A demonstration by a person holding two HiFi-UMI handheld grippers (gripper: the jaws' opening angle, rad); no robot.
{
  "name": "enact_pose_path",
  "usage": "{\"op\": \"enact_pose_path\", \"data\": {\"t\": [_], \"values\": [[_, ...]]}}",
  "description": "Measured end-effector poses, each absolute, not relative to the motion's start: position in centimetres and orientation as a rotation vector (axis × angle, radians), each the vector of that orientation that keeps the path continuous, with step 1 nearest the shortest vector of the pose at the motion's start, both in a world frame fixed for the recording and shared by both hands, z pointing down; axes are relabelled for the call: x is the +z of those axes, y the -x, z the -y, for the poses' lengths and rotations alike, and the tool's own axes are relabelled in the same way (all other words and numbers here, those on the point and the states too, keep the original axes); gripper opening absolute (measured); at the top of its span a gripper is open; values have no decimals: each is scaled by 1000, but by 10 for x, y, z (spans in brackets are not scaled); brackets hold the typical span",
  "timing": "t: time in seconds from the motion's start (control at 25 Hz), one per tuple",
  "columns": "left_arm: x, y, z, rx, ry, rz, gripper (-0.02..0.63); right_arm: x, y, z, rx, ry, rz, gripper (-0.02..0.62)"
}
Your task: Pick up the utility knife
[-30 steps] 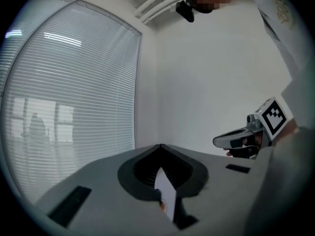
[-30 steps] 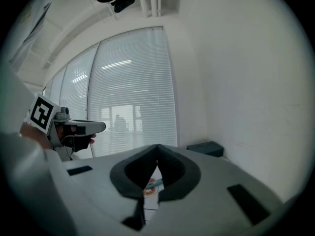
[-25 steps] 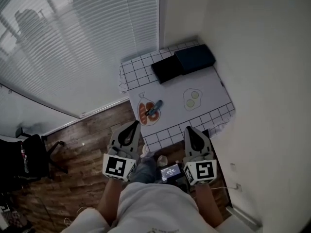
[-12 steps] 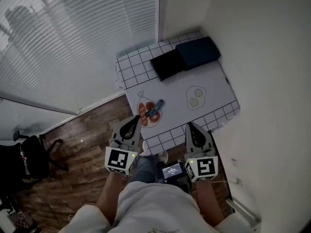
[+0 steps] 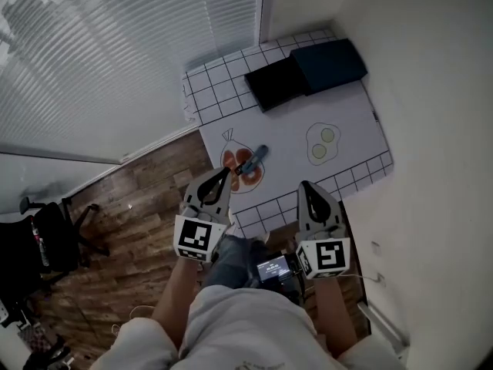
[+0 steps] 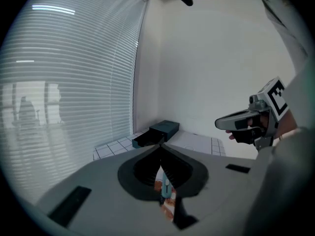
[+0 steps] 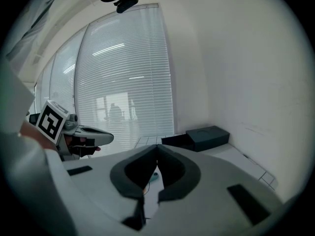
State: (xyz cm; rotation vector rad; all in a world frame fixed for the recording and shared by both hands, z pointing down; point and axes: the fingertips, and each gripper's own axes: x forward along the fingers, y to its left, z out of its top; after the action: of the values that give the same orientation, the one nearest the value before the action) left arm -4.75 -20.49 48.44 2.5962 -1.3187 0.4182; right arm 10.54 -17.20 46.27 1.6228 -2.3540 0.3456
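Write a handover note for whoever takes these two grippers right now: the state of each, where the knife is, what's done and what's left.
Grippers: the left gripper is shut and empty, with its tip just short of the knife in the head view. The right gripper is shut and empty, at the table's near edge further right.
Things: the blue-grey utility knife lies untouched on the orange-red meat print of the white grid-bordered tablecloth. A black box and a dark blue box sit side by side at the far end.
Done: nothing gripped yet.
Left: open a gripper, probably the left since it is nearer, close it on the knife and lift.
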Motion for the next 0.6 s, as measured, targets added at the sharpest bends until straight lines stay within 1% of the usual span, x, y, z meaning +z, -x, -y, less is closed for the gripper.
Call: {"op": "enact_pose_path", "data": {"t": [0.6], "values": [[560,36,222,560,-2527,1207,8,515,-116,187,415,-1634,2274,6]]}}
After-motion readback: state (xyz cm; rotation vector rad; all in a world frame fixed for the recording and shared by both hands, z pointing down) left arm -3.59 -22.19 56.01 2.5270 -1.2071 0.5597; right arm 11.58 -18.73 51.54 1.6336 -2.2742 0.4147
